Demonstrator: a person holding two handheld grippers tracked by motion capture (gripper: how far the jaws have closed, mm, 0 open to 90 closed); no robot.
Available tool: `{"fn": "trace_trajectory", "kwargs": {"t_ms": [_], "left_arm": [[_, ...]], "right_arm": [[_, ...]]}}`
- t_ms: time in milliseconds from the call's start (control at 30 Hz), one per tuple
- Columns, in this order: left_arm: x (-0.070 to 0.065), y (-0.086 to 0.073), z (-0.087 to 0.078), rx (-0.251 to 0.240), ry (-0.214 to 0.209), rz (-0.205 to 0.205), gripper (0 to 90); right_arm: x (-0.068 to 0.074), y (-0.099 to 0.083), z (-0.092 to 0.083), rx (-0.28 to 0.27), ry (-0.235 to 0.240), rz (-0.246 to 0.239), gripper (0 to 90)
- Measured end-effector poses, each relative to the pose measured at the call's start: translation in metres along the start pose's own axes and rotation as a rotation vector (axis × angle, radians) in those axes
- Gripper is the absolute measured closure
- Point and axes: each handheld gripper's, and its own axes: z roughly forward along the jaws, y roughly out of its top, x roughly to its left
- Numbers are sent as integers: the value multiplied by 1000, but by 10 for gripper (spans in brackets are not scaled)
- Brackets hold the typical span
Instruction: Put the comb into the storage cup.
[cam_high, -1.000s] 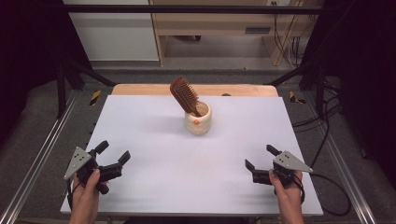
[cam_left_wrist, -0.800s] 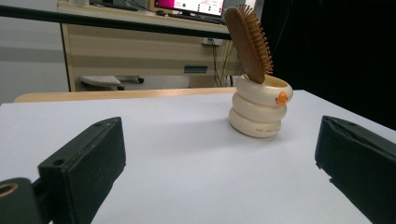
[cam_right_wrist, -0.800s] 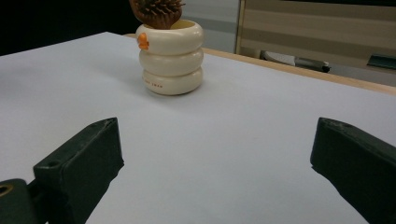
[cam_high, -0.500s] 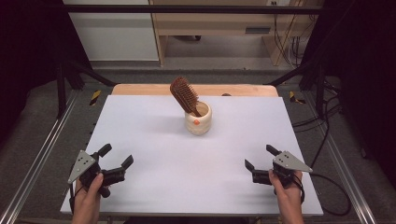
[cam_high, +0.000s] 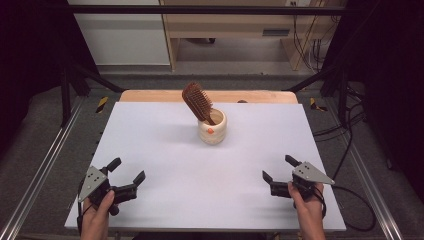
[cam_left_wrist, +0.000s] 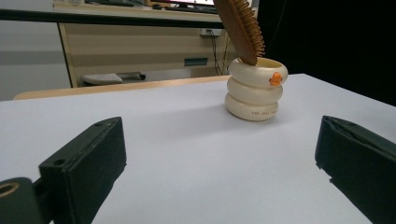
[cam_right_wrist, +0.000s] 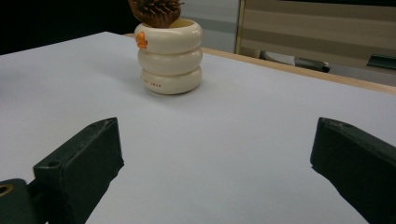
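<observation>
White table, wooden desk (behind), grey floor

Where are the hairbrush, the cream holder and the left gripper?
hairbrush (cam_high: 196, 101), high view, on its bristle head.
cream holder (cam_left_wrist: 254, 91), left gripper view, on its middle ring.
left gripper (cam_high: 127, 173), high view, midway between its fingertips.

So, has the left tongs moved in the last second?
Yes, slightly. In the high view the left tongs has slid toward the white table's near edge, away from the cream ringed cup.

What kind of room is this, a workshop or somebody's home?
Probably a lab or recording workspace, not a home: a white table framed by metal rails, loose cables on the floor, and a person's left hand-held gripper and right hand-held gripper near a hairbrush standing in a cream holder.
</observation>
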Motion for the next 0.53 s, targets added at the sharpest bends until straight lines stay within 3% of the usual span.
{"fn": "trace_trajectory", "kwargs": {"t_ms": [233, 367, 533], "left_arm": [[5, -5, -10, -4, 15, -6, 21], [11, -4, -13, -7, 44, 13, 21], [16, -4, -13, -22, 50, -9, 21]], "right_arm": [[-1, -1, 2, -3, -6, -16, 24], [-1, -1, 3, -7, -9, -23, 23], [-1, -1, 5, -11, -15, -18, 24]]}}
